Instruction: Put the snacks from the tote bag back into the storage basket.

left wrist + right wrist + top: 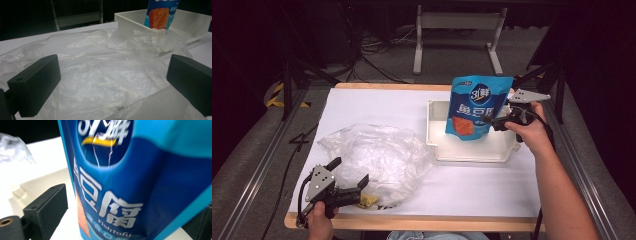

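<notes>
My right claw (pixel 495 121) at right of frame, jaws spread beside the blue fish tofu pouch (pixel 477 106) standing upright in the white tray (pixel 472 152), my left claw (pixel 349 176) lower left, open over the crumpled clear plastic bag (pixel 377 155) on the tabletop (pixel 472 190)

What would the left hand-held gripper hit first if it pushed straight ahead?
Probably the crumpled clear plastic bag lying right before the left hand-held gripper; the white tray stands beyond it.
</notes>
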